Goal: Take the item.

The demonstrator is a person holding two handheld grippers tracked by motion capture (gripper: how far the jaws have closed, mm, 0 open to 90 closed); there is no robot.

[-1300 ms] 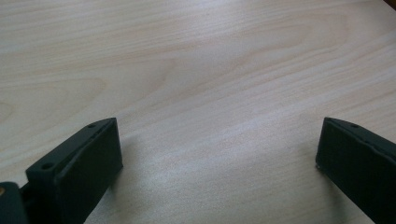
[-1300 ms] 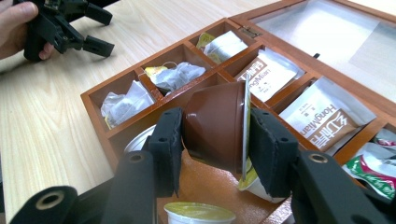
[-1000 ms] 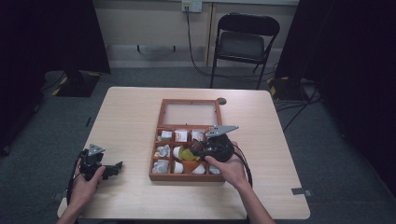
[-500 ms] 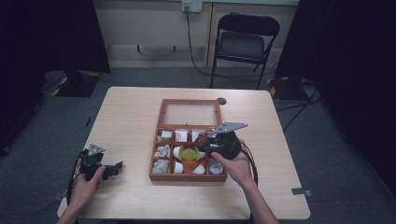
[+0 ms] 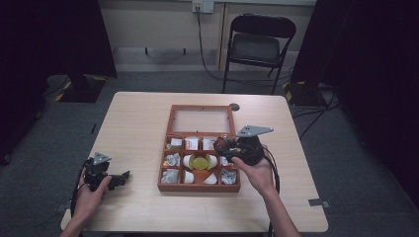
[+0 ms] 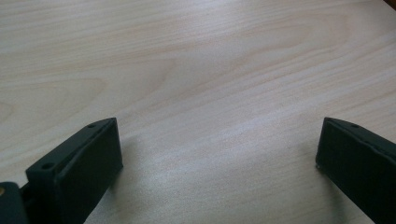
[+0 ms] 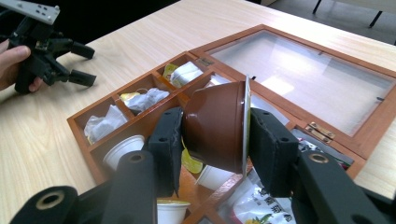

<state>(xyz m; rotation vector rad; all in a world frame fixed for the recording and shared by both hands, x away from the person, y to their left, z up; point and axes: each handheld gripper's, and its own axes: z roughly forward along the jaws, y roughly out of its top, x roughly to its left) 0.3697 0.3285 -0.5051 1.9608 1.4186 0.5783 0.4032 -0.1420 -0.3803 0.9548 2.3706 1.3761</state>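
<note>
A brown coffee capsule [image 7: 219, 130] with a foil lid lies sideways between the jaws of my right gripper [image 7: 215, 140], which is shut on it. In the high view that right gripper [image 5: 225, 146] hovers over the right side of the wooden compartment box [image 5: 165, 185], whose glass lid [image 5: 200, 120] lies open at the back. The box holds white cups [image 7: 123, 150], a yellow-lidded cup [image 5: 199, 162] and wrapped packets [image 7: 140, 99]. My left gripper [image 5: 123, 177] rests on the table at the near left, held by a hand, its jaws wide apart over bare wood [image 6: 215, 93].
A small dark round disc [image 5: 234, 106] lies on the table behind the box. A black folding chair [image 5: 259, 47] stands beyond the far edge. The light wooden tabletop [image 5: 133, 128] stretches bare to the left of the box.
My right gripper has lifted slightly and drifted right and back over the box with the brown capsule in it. The left gripper has stayed put.
</note>
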